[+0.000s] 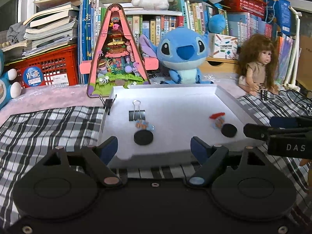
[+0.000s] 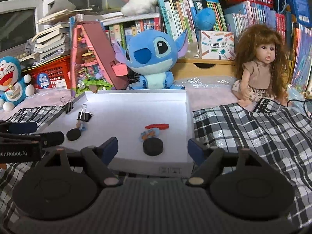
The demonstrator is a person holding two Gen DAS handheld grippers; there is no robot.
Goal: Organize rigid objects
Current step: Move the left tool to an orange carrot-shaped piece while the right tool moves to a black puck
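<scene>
A shallow white tray (image 1: 165, 86) (image 2: 136, 93) lies on plaid cloth. In it lie a black binder clip (image 1: 136, 114) (image 2: 84, 116), a small red piece (image 1: 217, 115) (image 2: 157, 126) and two cartoon figures on round black bases, one on the left (image 1: 143, 137) (image 2: 73, 134) and one on the right (image 1: 229, 129) (image 2: 153, 146). A second clip (image 1: 108, 105) (image 2: 68, 105) grips the tray's left wall. My left gripper (image 1: 154, 147) (image 2: 39, 132) is open at the tray's near edge, just short of the left base. My right gripper (image 2: 153, 147) (image 1: 269, 126) is open before the right base. Neither holds anything.
Behind the tray stand a blue plush (image 1: 183, 56), a pink triangular diorama (image 1: 117, 58) and a long-haired doll (image 2: 261, 66). Books and a red crate (image 1: 48, 68) fill the back. A blue-and-white plush (image 2: 11, 81) sits far left. Plaid cloth (image 2: 243, 136) spreads to both sides.
</scene>
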